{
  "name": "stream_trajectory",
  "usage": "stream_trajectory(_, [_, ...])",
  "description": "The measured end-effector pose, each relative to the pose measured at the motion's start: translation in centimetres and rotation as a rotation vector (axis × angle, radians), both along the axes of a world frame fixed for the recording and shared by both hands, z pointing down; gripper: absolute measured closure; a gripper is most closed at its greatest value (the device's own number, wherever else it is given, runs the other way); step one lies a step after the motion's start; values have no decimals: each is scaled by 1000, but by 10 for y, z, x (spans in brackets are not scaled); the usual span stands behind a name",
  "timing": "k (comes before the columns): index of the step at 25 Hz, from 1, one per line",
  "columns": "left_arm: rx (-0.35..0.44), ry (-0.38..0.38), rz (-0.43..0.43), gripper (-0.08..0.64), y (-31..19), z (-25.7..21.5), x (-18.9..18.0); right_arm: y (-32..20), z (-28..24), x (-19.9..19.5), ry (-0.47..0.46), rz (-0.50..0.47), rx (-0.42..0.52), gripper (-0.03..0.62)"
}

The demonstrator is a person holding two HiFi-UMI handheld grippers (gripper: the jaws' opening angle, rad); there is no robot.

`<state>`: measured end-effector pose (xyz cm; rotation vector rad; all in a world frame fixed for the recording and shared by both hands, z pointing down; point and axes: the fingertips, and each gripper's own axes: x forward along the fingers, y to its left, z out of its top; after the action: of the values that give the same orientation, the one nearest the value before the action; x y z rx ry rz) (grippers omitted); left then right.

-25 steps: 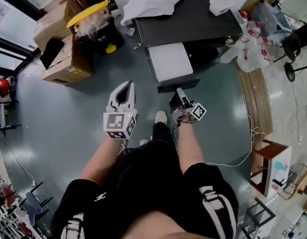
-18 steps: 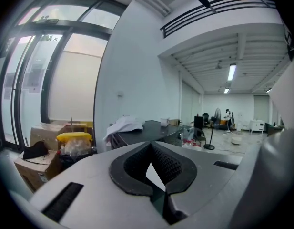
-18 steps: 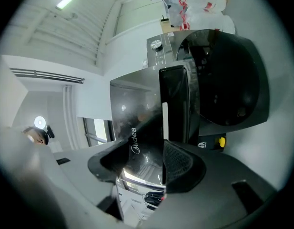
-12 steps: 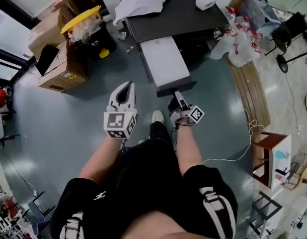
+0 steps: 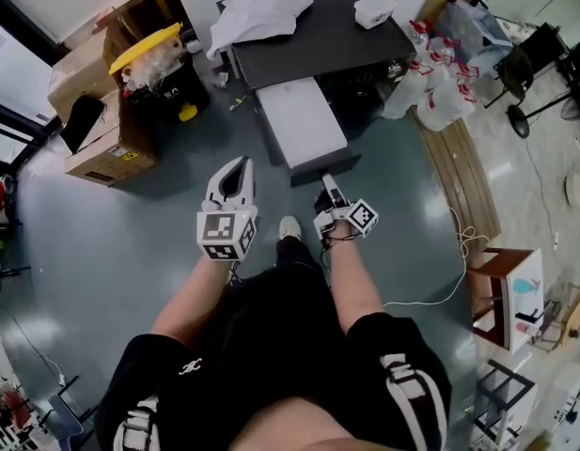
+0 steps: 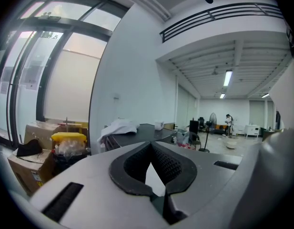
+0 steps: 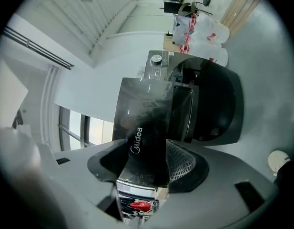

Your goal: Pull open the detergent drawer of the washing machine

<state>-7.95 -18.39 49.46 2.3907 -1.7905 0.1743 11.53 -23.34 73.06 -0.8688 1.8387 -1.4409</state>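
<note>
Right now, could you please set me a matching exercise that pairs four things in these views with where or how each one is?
Things:
1. detergent drawer
2. left gripper
3. white cloth
4. yellow-lidded bin

Places or states:
A. lying on the washing machine, on its dark top
B. pulled out, its dark front between the jaws of the right gripper
C. on the floor beside the cardboard boxes
D. shut, with nothing in it

Pairs: 1-B, 2-D, 3-A, 4-C
</note>
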Motion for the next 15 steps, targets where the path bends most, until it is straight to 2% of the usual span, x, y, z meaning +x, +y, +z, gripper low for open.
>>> stream_trajectory(2, [3,10,2,558,2,-3,-1,2,-2,3,111,14,-31,366])
stream_trajectory(4, [5,20,2,558,4,-5,-2,6,-7,8,271,31,-73,370])
stream_trajectory(8, [23,14,-3,558,10,-13,-3,15,-38,30,609,76,-53,389])
stream_trajectory(11, [32,16,-5,558,15,-21,-5,21,-86,48,843,156,51,436])
stream_trajectory(15, [50,28,5,558,24,-33,-6,31,-183,47,1049,265,305,503])
